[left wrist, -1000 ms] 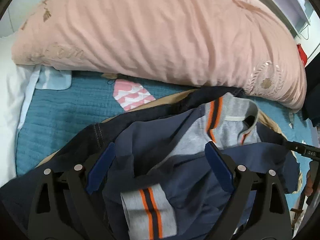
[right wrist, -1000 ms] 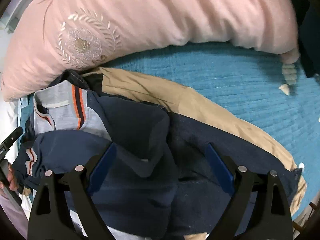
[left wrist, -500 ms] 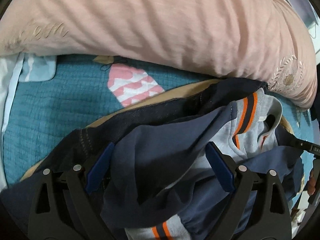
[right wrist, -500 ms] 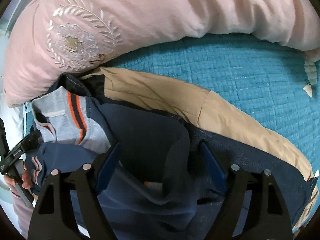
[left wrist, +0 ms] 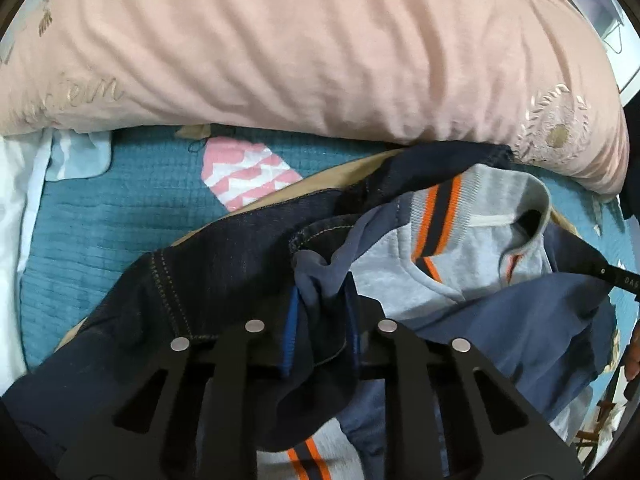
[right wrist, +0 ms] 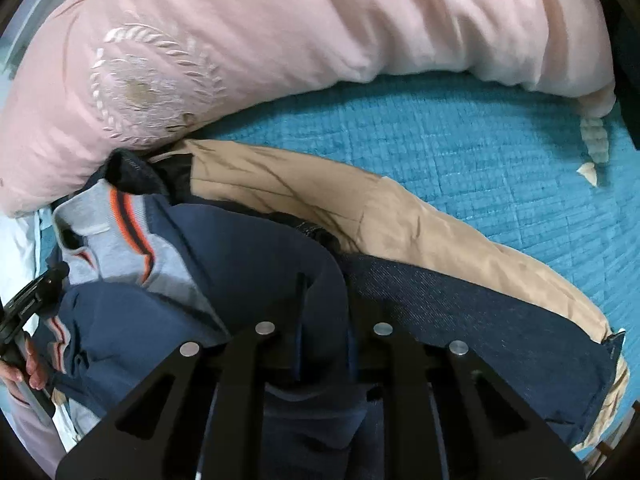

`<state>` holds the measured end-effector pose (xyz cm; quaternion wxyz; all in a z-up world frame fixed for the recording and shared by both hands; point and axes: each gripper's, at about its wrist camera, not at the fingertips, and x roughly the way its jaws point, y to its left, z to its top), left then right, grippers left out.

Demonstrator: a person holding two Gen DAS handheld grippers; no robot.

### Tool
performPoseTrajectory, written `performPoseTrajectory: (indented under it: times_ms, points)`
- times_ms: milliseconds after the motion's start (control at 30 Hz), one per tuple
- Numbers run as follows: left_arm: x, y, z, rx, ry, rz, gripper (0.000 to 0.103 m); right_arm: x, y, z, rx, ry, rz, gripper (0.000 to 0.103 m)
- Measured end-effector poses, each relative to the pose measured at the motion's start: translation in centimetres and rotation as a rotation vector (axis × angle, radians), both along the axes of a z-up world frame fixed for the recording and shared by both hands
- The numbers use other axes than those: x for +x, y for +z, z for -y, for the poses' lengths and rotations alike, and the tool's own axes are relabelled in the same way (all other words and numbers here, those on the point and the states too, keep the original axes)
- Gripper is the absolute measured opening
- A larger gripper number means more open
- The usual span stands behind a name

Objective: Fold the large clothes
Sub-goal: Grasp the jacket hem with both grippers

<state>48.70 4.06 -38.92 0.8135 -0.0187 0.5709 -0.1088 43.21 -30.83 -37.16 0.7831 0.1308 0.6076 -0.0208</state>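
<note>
A navy sweatshirt (left wrist: pixel 520 320) with a grey collar and orange stripes lies crumpled on top of a dark denim garment (left wrist: pixel 224 264) on the bed. My left gripper (left wrist: pixel 322 312) points down into the pile. Its jaws are closing, and a bunched fold of the sweatshirt's navy cloth is pinched between the blue pads. In the right wrist view the sweatshirt (right wrist: pixel 240 264) spreads to the left. My right gripper (right wrist: pixel 324 320) is also closing, with a navy ridge of the sweatshirt squeezed between its pads. The denim garment (right wrist: pixel 460 312) runs off to the right.
A big pink pillow (left wrist: pixel 320 40) (right wrist: pixel 280 20) lies just behind the pile. A tan garment (right wrist: pixel 360 208) sits under the denim on the teal quilt (right wrist: pixel 480 160) (left wrist: pixel 120 208). A pink-and-white patterned cloth (left wrist: pixel 244 180) lies near the pillow. A hand (right wrist: pixel 28 364) shows at the left edge.
Both grippers have gone from wide open to closed on navy cloth. The left one sank a little into the pile and a fold bunched up between its pads.
</note>
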Motion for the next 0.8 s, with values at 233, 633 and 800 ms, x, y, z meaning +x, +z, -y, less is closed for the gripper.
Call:
performPoseTrajectory:
  times_ms: [233,633,800]
  points:
    - [-0.3,1.6,-1.2,-0.072,0.005,0.004,0.017,0.1,1.1,-1.1,0.083,0.065,0.016,0.01]
    - [0.0,0.2,-1.3,-0.063,0.014,-0.02,0.017,2.9,-4.1,-0.5,0.069,0.014,-0.103,0.006]
    - [-0.2,0.9,-1.6,-0.084,0.019,-0.016,0.017,1.9,-1.3,-0.1,0.085,0.008,-0.035,0.005]
